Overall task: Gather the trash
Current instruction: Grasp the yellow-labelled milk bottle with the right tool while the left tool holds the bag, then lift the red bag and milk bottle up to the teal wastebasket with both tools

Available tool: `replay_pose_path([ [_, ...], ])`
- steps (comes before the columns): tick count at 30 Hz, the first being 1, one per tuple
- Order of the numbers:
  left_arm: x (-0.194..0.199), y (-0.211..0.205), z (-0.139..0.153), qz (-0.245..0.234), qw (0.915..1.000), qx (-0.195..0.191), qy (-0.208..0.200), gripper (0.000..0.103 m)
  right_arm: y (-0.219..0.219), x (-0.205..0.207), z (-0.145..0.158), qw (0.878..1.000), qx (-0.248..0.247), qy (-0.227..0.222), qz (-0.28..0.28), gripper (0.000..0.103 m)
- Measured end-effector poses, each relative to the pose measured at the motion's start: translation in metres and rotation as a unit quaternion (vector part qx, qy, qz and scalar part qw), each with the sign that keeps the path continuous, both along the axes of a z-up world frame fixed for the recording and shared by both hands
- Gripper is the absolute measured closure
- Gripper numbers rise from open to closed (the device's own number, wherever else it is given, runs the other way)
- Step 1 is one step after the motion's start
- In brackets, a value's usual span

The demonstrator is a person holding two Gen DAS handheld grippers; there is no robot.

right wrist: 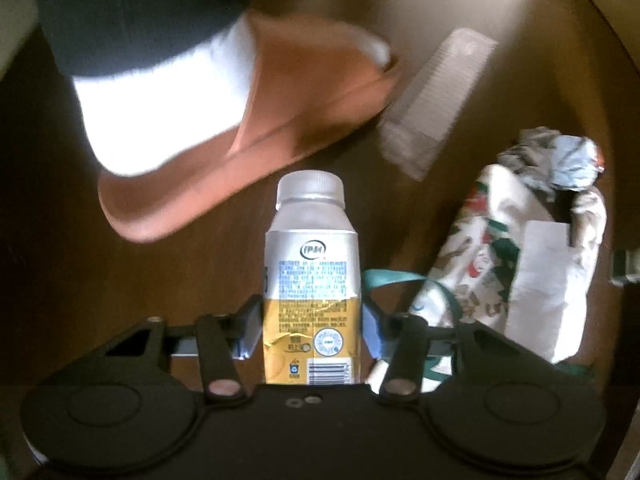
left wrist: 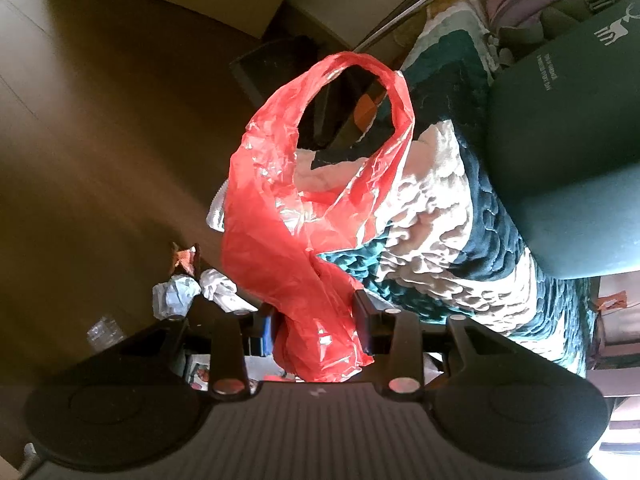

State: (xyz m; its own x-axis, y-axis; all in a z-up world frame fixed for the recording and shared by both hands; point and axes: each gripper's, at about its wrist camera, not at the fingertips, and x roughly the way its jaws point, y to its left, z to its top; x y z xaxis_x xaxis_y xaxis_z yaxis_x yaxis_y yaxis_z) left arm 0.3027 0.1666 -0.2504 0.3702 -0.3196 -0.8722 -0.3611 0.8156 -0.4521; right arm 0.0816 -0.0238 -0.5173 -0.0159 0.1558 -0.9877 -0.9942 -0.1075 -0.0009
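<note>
My left gripper point(left wrist: 314, 326) is shut on a red plastic bag point(left wrist: 304, 208), which hangs bunched between the jaws with its handle loop open above. Crumpled white paper point(left wrist: 188, 290) and an orange wrapper point(left wrist: 184, 258) lie on the brown floor to the left. My right gripper point(right wrist: 310, 326) is shut on a small drink bottle point(right wrist: 311, 272) with a white cap and yellow and silver label. A clear plastic tray point(right wrist: 436, 96) and a printed paper bag point(right wrist: 516, 264) with crumpled paper lie on the floor to the right.
A person's foot in a white sock and orange slipper point(right wrist: 248, 128) stands just beyond the bottle. A teal and white quilt point(left wrist: 460, 232) and a dark green cushion point(left wrist: 568, 152) fill the right of the left wrist view. A clear bottle point(left wrist: 106, 332) lies at lower left.
</note>
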Motion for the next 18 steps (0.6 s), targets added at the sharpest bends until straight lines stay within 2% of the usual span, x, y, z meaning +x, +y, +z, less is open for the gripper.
replay_pose_path([
  [5,-0.004,0.001,0.012,0.001,0.9998,0.012,-0.018,0.066,-0.008,0.016,0.042,0.997,0.014,-0.009,-0.069,0.054],
  [9,-0.007,0.001,0.023,0.002,0.9993,0.016,-0.035,0.066,-0.002,0.037,0.081,0.991,0.028,-0.026,-0.131,0.054],
  [14,-0.015,0.002,0.039,0.002,0.9978,0.018,-0.064,0.066,-0.008,0.065,0.133,0.976,0.048,-0.069,-0.203,0.054],
  [18,-0.024,0.004,0.051,0.010,0.9957,0.036,-0.085,0.066,-0.023,0.080,0.181,0.957,0.059,-0.106,-0.264,0.054],
])
